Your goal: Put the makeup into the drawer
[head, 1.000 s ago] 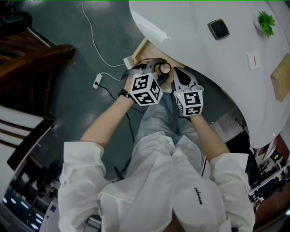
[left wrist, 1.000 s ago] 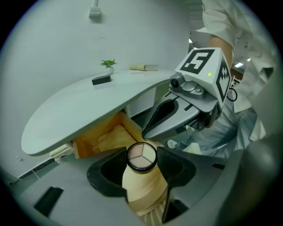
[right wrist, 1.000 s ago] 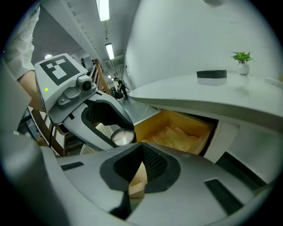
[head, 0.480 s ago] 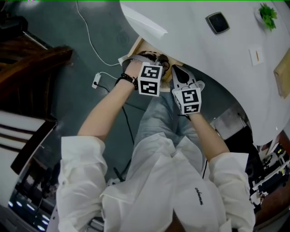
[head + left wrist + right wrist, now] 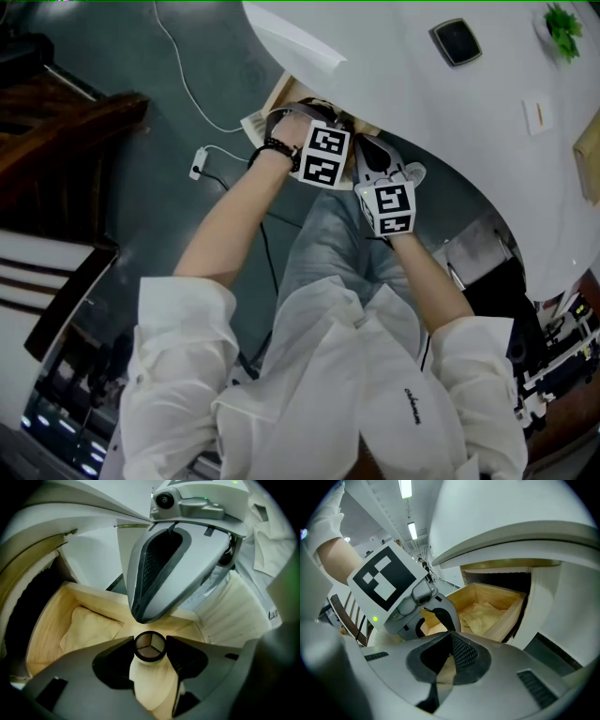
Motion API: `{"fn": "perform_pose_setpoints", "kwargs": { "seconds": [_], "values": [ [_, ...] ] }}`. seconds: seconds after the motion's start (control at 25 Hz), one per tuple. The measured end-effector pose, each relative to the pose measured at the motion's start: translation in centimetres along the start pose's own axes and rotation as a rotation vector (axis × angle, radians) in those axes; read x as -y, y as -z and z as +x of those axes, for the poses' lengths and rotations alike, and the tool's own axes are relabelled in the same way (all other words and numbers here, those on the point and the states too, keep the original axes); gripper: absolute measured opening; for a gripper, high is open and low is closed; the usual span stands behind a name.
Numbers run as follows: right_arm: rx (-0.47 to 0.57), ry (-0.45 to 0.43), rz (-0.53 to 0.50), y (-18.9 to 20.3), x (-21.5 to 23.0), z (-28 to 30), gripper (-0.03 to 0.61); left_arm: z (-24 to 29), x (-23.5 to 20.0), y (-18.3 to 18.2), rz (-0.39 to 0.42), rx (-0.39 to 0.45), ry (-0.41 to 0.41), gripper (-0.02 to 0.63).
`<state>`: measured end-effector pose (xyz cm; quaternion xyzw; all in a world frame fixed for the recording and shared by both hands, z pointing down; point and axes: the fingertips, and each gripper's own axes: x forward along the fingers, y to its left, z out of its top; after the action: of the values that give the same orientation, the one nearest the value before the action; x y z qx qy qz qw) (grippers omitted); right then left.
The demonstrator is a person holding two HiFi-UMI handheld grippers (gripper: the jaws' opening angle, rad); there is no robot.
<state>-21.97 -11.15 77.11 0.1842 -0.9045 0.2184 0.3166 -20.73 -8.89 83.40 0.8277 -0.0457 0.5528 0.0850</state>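
Note:
A small round makeup compact (image 5: pixel 150 647) with a dark rim and three brown shades sits between the jaws of my left gripper (image 5: pixel 150 649), which is shut on it. It hangs over the pulled-out light wooden drawer (image 5: pixel 51 616), pointing steeply down. In the head view the left gripper (image 5: pixel 317 117) is over the drawer (image 5: pixel 281 92) under the white desk; its marker cube hides the compact. My right gripper (image 5: pixel 367 150) hovers just beside it, shut and empty, its tip (image 5: pixel 140 616) above the drawer's front. In the right gripper view its jaws (image 5: pixel 451 634) meet, with the drawer (image 5: pixel 508 616) beyond.
A crumpled beige cloth (image 5: pixel 89 627) lies in the drawer. The curved white desk (image 5: pixel 422 103) overhangs the drawer and carries a black device (image 5: pixel 455 42) and a small plant (image 5: pixel 562 28). A white cable (image 5: pixel 202 164) runs over the dark floor at left, near dark wooden furniture (image 5: pixel 66 103).
My left gripper has sunk towards the drawer and rolled, its cube now covering the compact in the head view. The right gripper has dropped slightly.

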Motion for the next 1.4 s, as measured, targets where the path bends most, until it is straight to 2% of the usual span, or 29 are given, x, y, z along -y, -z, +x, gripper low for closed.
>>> {"fn": "perform_pose_setpoints", "kwargs": {
  "seconds": [0.52,0.92,1.04,1.16,1.28,1.4],
  "values": [
    [-0.006,0.007,0.022,1.0,0.4,-0.2,0.017,3.8,0.4,0.8,0.029,-0.033,0.031,0.227],
    [-0.002,0.003,0.037,1.2,0.2,-0.3,0.017,4.6,0.6,1.1,0.033,-0.029,0.005,0.229],
    [0.003,0.003,0.042,1.1,0.2,-0.5,0.017,4.5,0.4,0.9,0.015,-0.02,0.011,0.259],
    [0.004,0.001,0.042,0.9,0.0,-0.8,0.017,3.7,0.1,0.7,0.028,-0.012,-0.006,0.257],
    [0.007,-0.003,0.041,0.6,-0.2,-1.5,0.017,2.1,0.1,-0.1,0.072,0.013,-0.039,0.199],
    [0.015,-0.001,0.038,-0.1,-0.7,-2.5,0.017,-0.2,0.0,-1.1,0.103,0.052,-0.107,0.056]
  ]
}}
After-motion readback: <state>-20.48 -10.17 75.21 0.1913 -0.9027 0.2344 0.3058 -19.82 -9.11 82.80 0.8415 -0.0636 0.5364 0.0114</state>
